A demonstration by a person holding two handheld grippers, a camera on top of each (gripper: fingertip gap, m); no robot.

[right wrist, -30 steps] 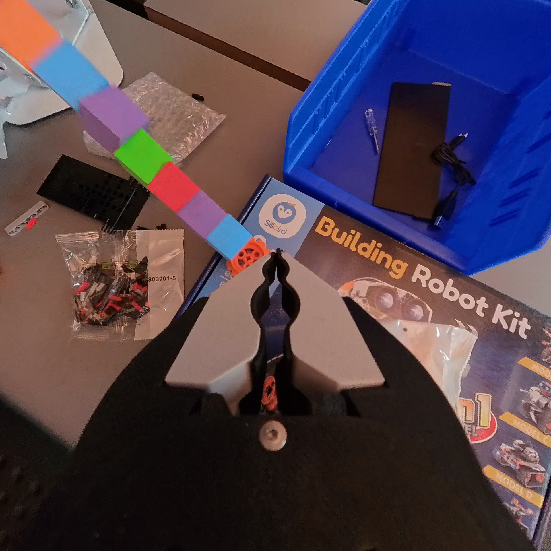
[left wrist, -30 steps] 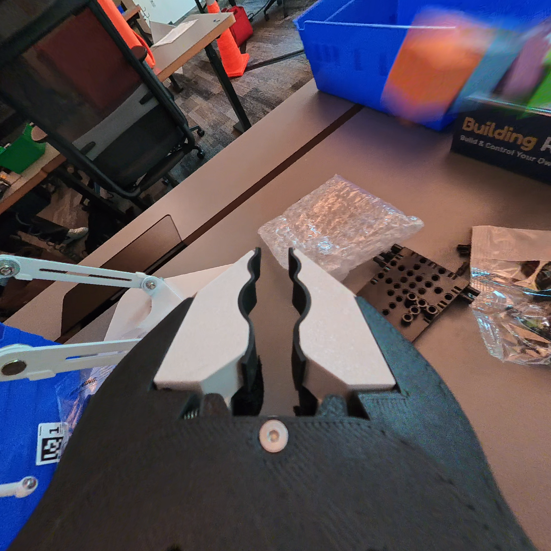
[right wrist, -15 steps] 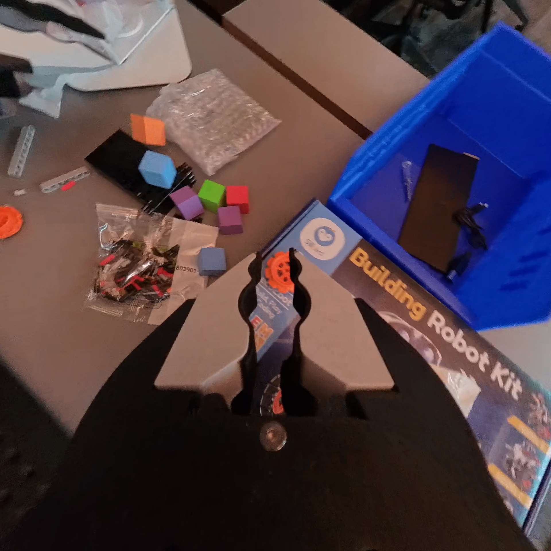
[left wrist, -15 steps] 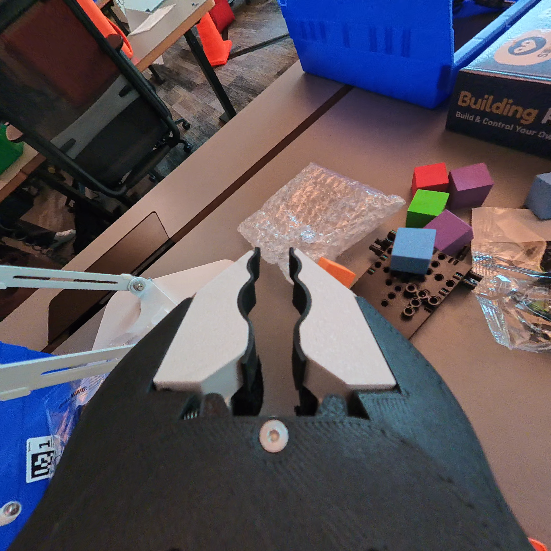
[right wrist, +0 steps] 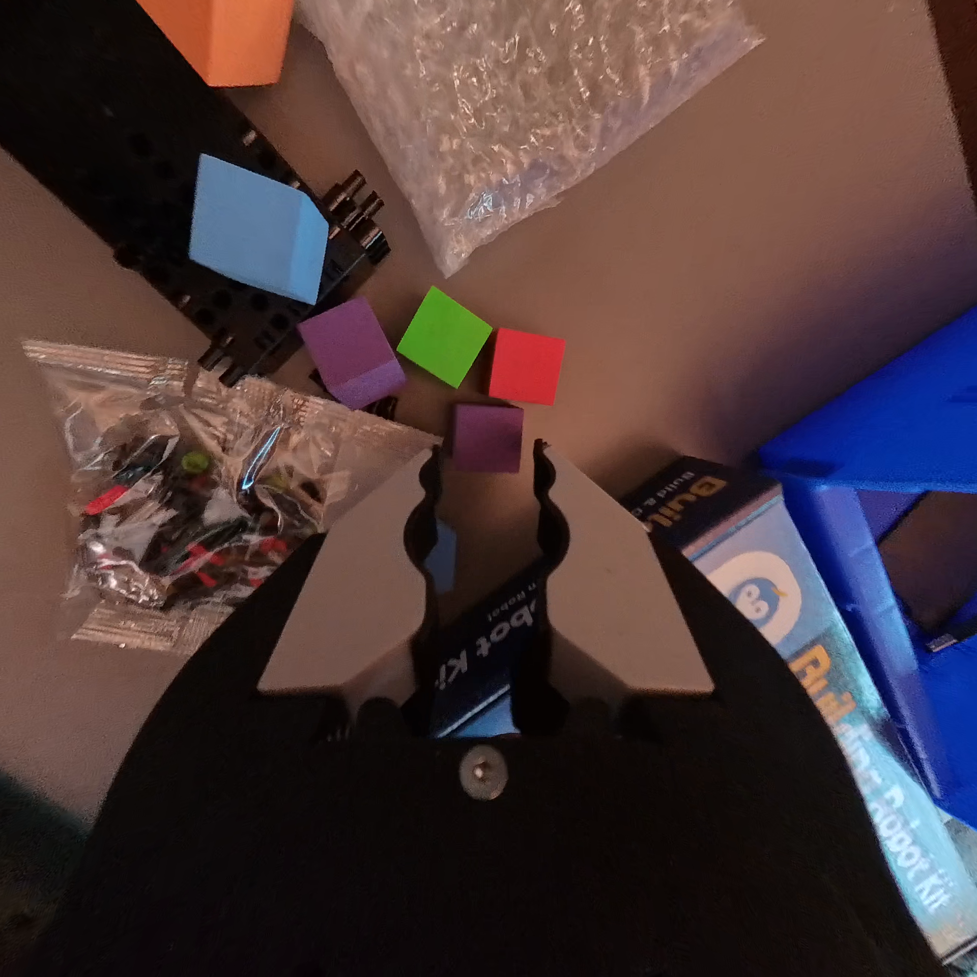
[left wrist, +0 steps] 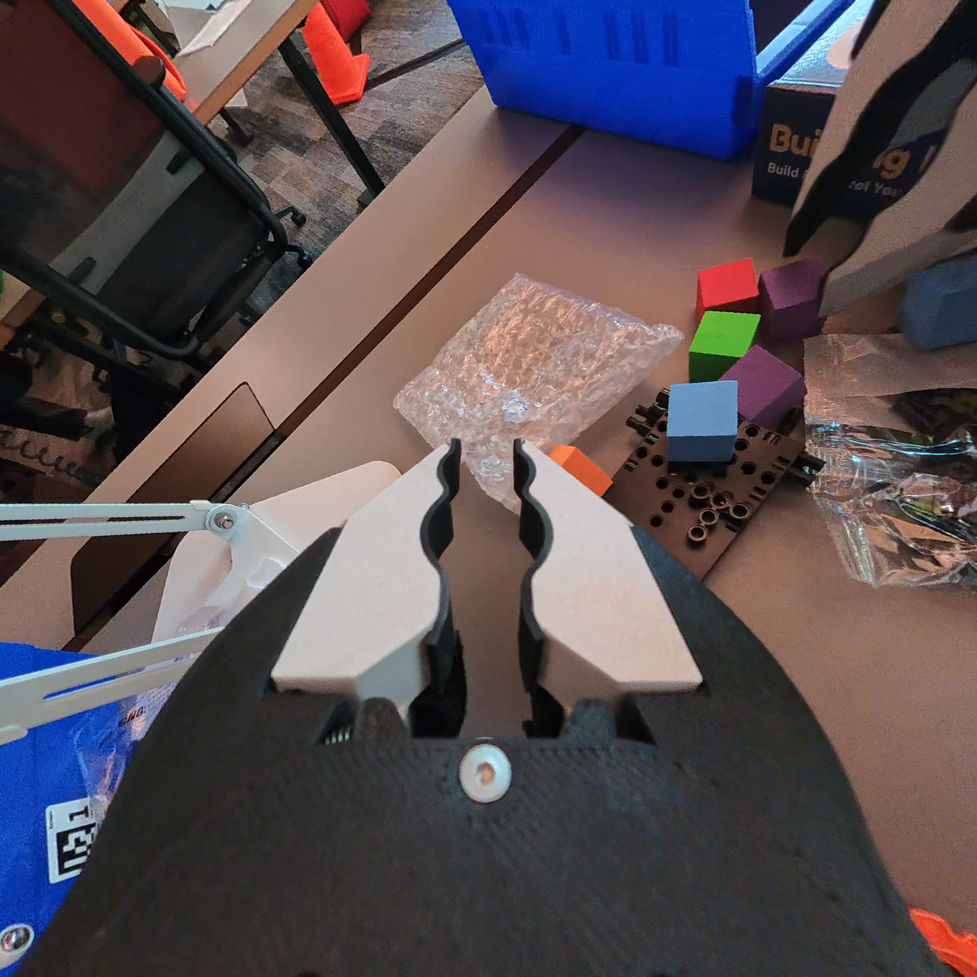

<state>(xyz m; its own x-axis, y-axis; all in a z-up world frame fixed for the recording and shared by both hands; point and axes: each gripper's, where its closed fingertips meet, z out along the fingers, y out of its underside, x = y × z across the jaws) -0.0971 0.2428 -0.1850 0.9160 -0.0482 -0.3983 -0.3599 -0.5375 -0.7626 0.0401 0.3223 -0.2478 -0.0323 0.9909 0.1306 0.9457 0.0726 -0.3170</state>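
Several foam cubes lie loose on the brown table. In the right wrist view a purple cube (right wrist: 486, 431) sits just beyond my right gripper's (right wrist: 486, 448) open, empty fingertips, close below. Around it lie a red cube (right wrist: 526, 366), a green cube (right wrist: 444, 335), a second purple cube (right wrist: 351, 351) and a blue cube (right wrist: 444, 555) between my fingers. A light blue cube (right wrist: 259, 227) rests on a black perforated plate (right wrist: 106, 132), beside an orange cube (right wrist: 227, 37). My left gripper (left wrist: 485, 449) is open and empty, next to a bubble-wrap bag (left wrist: 528, 370).
A clear bag of small parts (right wrist: 185, 502) lies left of the cubes. A printed kit box (right wrist: 793, 608) and a blue bin (right wrist: 872, 476) stand to the right. A white lamp base and arm (left wrist: 211, 521) are at the left, with chairs beyond the table edge. An orange part (left wrist: 946, 946) lies near. There is about 15 centimeters between the tips of the two grippers. Measured from the fingertips, the black perforated plate (right wrist: 106, 132) is 8 centimeters or so from the left gripper and 12 centimeters from the right.
The chain of cubes that hung from my shut right gripper now lies scattered on the table. My right gripper has opened and come down close over the purple cube. The left gripper has barely moved.
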